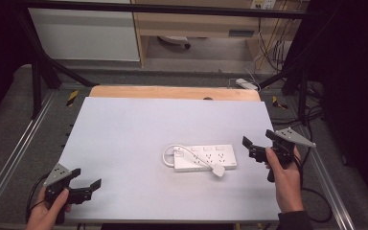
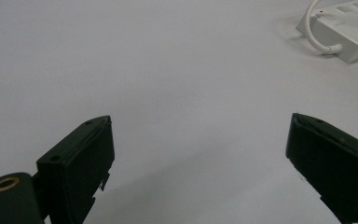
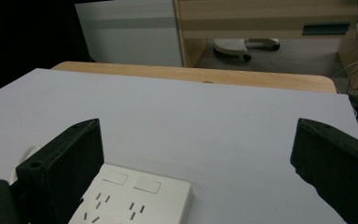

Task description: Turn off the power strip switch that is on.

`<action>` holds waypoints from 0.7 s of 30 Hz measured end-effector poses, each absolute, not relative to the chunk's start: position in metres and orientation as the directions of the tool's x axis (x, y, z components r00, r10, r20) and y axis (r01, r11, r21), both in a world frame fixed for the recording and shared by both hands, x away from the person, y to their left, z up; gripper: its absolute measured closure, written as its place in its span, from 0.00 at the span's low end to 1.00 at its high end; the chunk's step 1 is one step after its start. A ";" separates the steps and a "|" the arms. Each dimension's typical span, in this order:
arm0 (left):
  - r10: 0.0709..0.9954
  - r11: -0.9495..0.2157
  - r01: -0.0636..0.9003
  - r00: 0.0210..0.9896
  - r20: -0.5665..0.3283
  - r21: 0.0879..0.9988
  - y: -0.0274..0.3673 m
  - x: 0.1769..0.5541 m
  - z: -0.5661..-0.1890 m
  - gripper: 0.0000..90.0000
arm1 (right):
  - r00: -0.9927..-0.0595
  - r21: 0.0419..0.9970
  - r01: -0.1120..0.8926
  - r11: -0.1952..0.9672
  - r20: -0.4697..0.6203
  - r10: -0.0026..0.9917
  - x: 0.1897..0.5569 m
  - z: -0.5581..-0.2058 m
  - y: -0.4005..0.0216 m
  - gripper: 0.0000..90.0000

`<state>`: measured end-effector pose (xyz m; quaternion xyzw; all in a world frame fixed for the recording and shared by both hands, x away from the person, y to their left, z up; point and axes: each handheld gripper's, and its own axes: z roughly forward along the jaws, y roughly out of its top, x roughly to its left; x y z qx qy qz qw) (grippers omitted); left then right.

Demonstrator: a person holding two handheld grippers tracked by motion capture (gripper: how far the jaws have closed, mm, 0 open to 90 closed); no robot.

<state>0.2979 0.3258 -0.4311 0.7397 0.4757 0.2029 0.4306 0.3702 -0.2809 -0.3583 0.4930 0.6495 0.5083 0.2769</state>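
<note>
White power strip (image 1: 205, 157) mid-counter (image 1: 124, 139); my right gripper (image 1: 263, 145) nearest, fingers spread to straddle it. Left gripper (image 1: 87, 184) spread, idle, well apart.

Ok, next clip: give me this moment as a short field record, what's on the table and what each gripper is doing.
surface: white table
object: white power strip, right of centre, lying flat
cord: white, looped at the strip's left end
plug: white plug at the strip's front edge
left gripper: open, holding nothing, at the near left corner
right gripper: open, holding nothing, just right of the strip
</note>
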 end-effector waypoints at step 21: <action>0.878 -0.168 0.527 0.464 -0.116 0.833 0.326 0.298 -0.431 0.09 | -0.323 0.941 0.339 -0.006 0.122 0.938 0.335 -0.378 -0.314 0.05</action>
